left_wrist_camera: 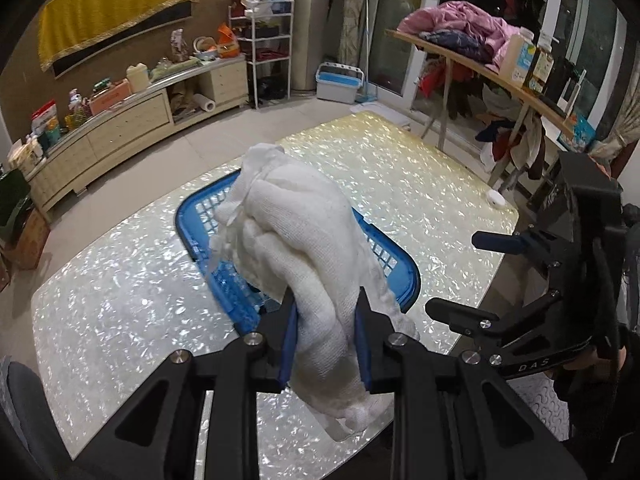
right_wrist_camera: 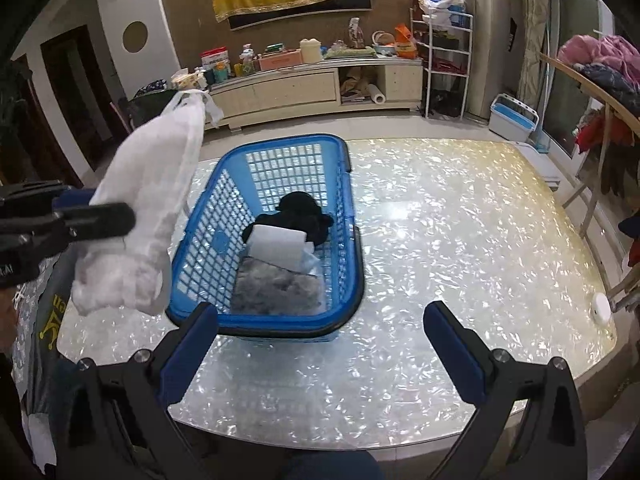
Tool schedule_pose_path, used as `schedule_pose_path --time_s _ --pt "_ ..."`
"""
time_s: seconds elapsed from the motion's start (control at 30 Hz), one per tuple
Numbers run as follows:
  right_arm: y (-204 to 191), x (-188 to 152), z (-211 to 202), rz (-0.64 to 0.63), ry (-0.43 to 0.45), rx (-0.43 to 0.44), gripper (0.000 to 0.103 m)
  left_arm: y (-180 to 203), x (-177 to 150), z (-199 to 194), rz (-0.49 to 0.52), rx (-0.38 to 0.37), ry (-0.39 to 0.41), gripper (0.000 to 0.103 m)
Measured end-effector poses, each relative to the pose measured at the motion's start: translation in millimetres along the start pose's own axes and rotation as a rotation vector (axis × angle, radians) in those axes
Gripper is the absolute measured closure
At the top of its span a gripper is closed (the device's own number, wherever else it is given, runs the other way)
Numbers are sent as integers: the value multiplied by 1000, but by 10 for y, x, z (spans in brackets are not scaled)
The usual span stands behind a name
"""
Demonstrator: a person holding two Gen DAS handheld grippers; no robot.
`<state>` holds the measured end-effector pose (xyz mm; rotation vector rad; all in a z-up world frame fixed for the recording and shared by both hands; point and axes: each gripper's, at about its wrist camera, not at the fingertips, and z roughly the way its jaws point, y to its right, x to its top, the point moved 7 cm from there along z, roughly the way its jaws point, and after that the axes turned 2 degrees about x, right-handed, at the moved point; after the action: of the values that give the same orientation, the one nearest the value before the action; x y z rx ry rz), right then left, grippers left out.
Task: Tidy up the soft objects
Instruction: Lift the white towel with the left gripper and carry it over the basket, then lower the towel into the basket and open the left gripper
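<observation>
Pinching white cloth [left_wrist_camera: 304, 240] — left gripper [left_wrist_camera: 326, 340] | right gripper [right_wrist_camera: 320, 344] jaws wide, empty

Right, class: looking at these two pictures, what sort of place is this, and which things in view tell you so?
Most likely a lived-in home living room. A long low cabinet crowded with household goods lines the wall, clothes are heaped on a rack by the glass doors, and a blue laundry basket sits on a shiny table.
</observation>
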<state>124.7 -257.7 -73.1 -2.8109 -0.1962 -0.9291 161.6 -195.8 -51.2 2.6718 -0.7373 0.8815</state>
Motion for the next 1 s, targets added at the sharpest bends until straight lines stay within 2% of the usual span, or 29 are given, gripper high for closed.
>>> schedule_pose_path --time_s 0.47,0.57,0.73,0.83,0.9,1.0 --pt "236 -9 204 41 -19 27 0 29 -12 837 34 24 -101 79" --pt "251 -20 261 44 -29 40 0 -10 -40 1005 22 16 -128 78" --pt "260 -32 330 53 -45 53 0 -96 -73 1178 15 45 -151 74" --pt "236 -23 331 56 -45 60 0 -128 -119 1243 26 79 -168 58" --pt "241 -24 340 60 -49 64 0 -135 -127 1251 28 74 -159 40" --pt "244 -52 342 63 -58 65 0 -168 -111 1214 28 85 -129 27"
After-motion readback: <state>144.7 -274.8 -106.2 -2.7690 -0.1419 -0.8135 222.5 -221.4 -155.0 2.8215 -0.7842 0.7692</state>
